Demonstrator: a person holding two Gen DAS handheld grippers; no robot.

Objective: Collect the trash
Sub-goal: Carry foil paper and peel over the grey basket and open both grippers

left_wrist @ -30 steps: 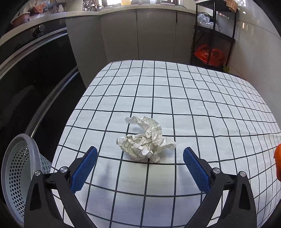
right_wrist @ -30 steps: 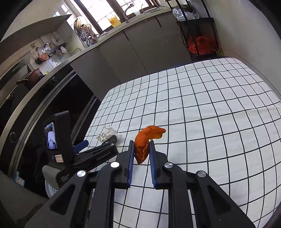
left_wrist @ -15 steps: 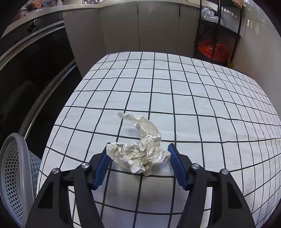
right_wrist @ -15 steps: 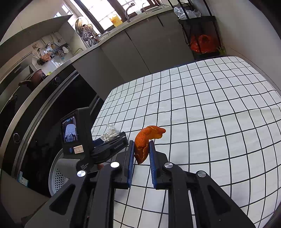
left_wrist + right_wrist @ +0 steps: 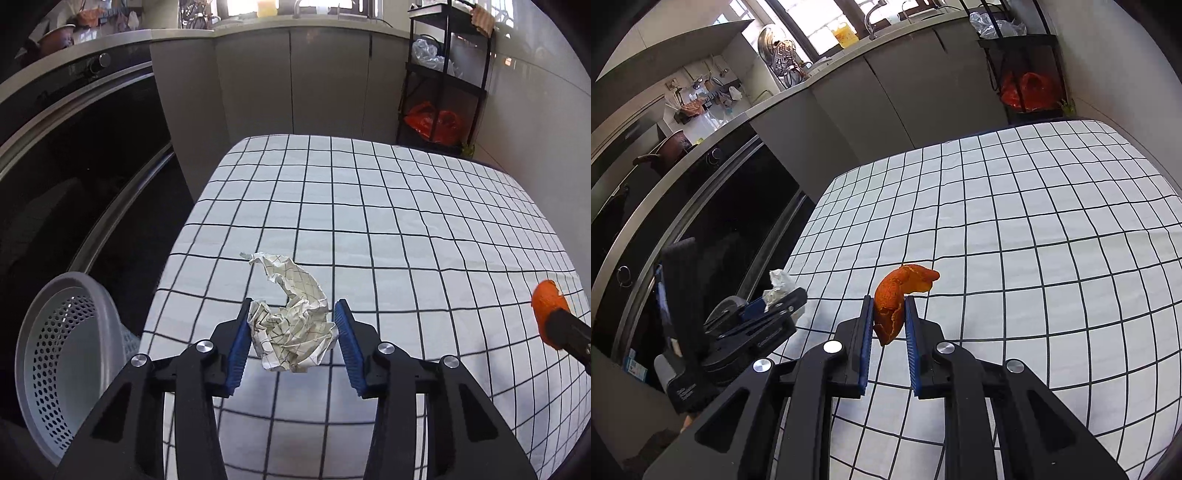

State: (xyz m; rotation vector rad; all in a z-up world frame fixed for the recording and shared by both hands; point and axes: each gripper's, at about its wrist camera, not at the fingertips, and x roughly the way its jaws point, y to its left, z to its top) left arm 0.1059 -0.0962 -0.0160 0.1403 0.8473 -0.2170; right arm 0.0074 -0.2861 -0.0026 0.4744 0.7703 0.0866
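My left gripper [image 5: 291,332] is shut on a crumpled ball of checked paper [image 5: 291,325] and holds it above the near left part of the table. My right gripper [image 5: 889,325] is shut on a curled orange peel [image 5: 897,291], held above the table. The peel also shows at the right edge of the left wrist view [image 5: 548,306]. The left gripper with the paper shows in the right wrist view [image 5: 775,295]. A grey perforated waste basket [image 5: 62,354] stands on the floor left of the table, below my left gripper.
The table has a white cloth with a black grid [image 5: 406,221]. A dark oven front [image 5: 74,166] runs along the left. Grey cabinets [image 5: 295,81] stand behind. A black shelf rack with a red bag [image 5: 439,122] stands at the back right.
My left gripper closed on the crumpled paper and lifted it off the cloth. My right gripper kept hold of the orange peel and barely moved.
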